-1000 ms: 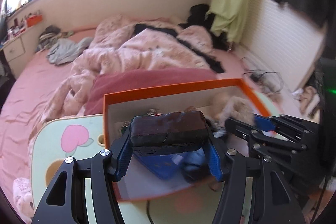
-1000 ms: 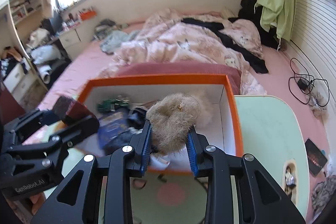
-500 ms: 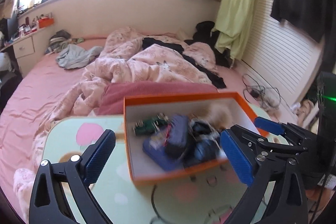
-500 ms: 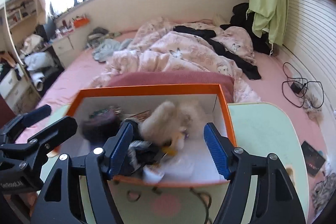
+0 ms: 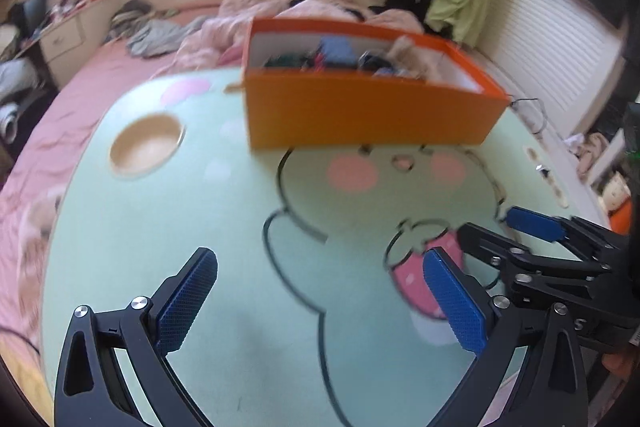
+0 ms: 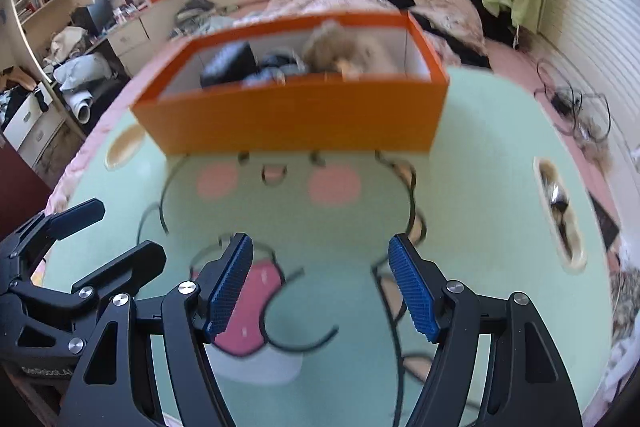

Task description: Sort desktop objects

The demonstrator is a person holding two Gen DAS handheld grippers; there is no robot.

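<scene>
An orange box (image 5: 368, 115) stands at the far side of the green cartoon table (image 5: 200, 227); it also shows in the right wrist view (image 6: 296, 119). It holds several items: a dark case (image 6: 230, 65), a tan fluffy toy (image 6: 348, 47) and blue things (image 5: 336, 49). My left gripper (image 5: 320, 291) is open and empty, low over the table's near part. My right gripper (image 6: 322, 279) is open and empty beside it; it also shows in the left wrist view (image 5: 496, 233).
A round wooden recess (image 5: 146, 145) lies in the table left of the box. A slot with small items (image 6: 558, 205) is at the table's right edge. A bed with pink bedding (image 5: 120, 67) lies beyond the table. Cables (image 6: 576, 111) lie at right.
Both grippers let go of the dark case and the fluffy toy into the box, opened, and pulled back toward the table's near side. The box now looks farther away.
</scene>
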